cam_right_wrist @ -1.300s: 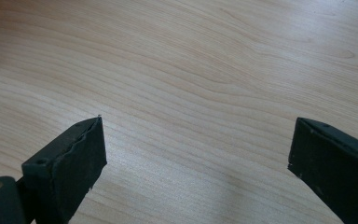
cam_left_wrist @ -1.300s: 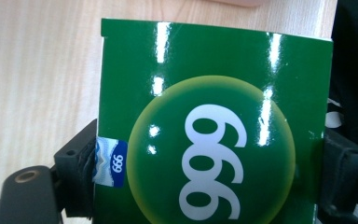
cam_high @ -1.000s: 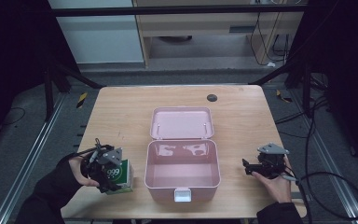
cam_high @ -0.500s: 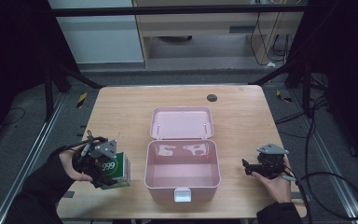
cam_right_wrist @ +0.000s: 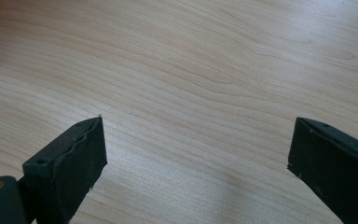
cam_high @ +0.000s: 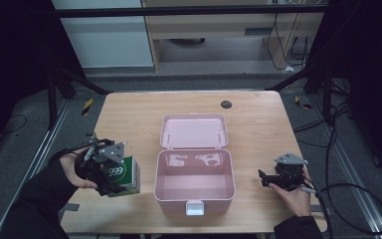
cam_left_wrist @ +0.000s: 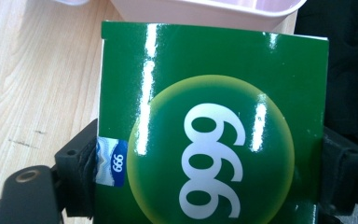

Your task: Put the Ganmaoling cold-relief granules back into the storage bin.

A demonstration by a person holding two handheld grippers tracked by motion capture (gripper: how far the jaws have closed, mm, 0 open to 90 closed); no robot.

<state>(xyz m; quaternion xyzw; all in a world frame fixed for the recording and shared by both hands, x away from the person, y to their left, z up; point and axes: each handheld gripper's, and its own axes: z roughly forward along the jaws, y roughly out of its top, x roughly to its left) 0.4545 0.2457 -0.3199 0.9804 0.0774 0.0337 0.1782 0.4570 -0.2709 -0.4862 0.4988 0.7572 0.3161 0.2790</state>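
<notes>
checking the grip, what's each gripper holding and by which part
The left gripper clamps the green box by its two side faces; the right gripper holds nothing.

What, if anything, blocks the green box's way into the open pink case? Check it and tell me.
Nothing visible does. The green box, clamped in the left gripper, sits just left of the pink case, whose lid is thrown back. The case's inside looks bare, and the right gripper rests well off to its right.

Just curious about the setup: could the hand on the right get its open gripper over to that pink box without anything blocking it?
Probably yes. The right gripper sits with jaws open and empty, and bare table lies between it and the pink box, whose lid is open. The green carton is on the far side.
</notes>
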